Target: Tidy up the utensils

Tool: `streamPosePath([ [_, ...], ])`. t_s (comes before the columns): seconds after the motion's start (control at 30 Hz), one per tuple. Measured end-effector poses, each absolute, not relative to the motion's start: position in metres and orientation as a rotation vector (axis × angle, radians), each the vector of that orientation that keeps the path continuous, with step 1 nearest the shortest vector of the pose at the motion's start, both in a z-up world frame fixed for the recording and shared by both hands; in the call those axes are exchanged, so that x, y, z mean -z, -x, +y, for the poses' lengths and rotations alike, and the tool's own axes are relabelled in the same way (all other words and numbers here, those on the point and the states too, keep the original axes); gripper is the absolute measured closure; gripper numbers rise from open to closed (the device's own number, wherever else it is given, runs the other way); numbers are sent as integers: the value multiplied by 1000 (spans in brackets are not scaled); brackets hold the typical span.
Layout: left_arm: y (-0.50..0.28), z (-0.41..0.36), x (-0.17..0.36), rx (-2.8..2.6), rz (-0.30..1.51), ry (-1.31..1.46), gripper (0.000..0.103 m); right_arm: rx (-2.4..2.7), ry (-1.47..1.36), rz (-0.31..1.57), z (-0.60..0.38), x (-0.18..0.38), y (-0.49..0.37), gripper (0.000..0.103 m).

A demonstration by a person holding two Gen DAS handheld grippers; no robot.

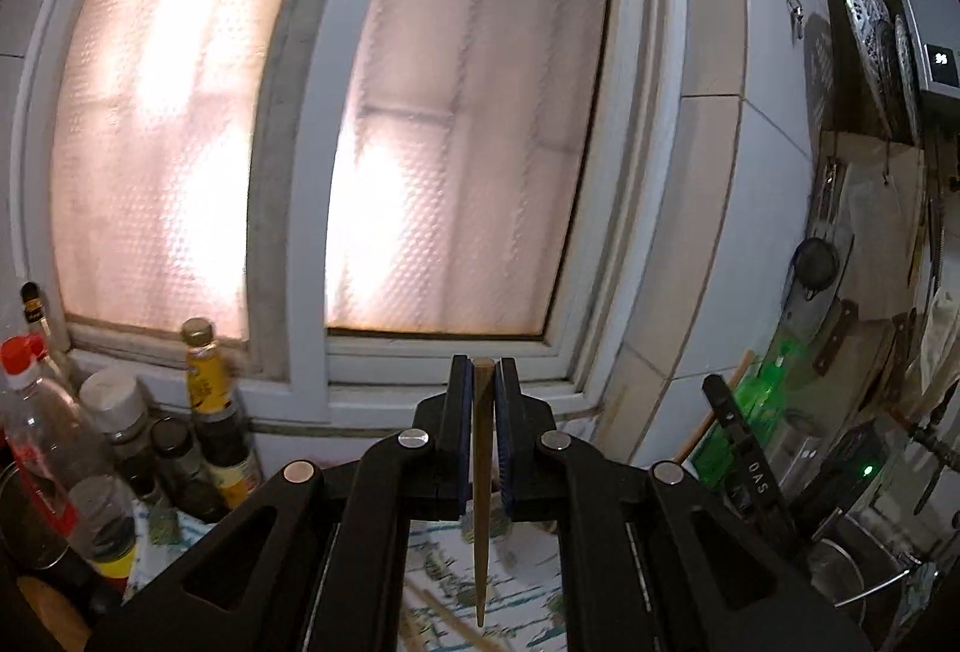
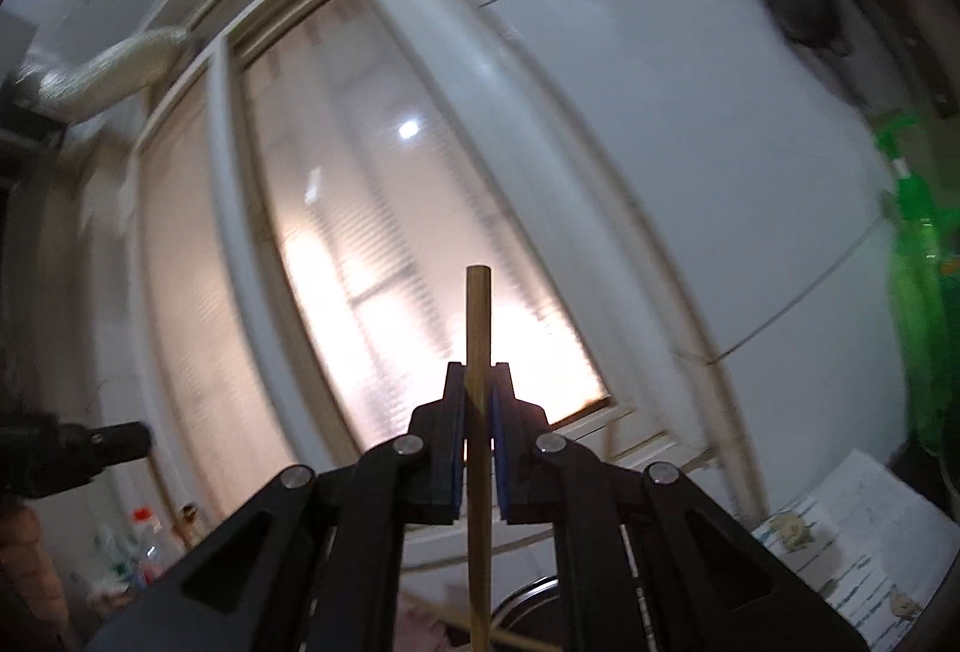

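One chopstick (image 1: 482, 472) is clamped in L gripper (image 1: 482, 376), another (image 2: 479, 412) in R gripper (image 2: 478, 382); neither's stowed yet, more lie at frame bottom.

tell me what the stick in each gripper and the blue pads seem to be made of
Left chopstick: likely bamboo or wood, matte tan, tapering to a point. Right chopstick: the same look, matte tan, blunt round top. Blue pads: probably ribbed rubber or soft plastic; it is hard to say which.
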State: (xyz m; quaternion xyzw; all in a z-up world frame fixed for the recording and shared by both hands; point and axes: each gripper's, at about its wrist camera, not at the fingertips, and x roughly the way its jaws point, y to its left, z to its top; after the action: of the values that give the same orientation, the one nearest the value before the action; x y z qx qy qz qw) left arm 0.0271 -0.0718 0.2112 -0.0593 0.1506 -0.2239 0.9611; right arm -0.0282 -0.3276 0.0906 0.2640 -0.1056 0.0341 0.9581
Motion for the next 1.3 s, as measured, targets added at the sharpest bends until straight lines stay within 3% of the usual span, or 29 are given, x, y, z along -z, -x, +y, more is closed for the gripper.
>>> streamPosePath([
  [0.43, -39, -121, -245, 594, 185, 179, 97, -32, -772, -229, -372, -72, 16, 96],
  [0.63, -60, -145, -229, 561, 169, 165, 97, 52, -777, -290, -381, -69, 24, 96],
  [0.83, -87, -164, -183, 541, 278, 134, 97, 136, -798, -345, -387, -68, 28, 96],
  [1.3, -111, -167, -136, 524, 370, 87, 96, 11, -553, 160, -345, -66, -58, 97],
])
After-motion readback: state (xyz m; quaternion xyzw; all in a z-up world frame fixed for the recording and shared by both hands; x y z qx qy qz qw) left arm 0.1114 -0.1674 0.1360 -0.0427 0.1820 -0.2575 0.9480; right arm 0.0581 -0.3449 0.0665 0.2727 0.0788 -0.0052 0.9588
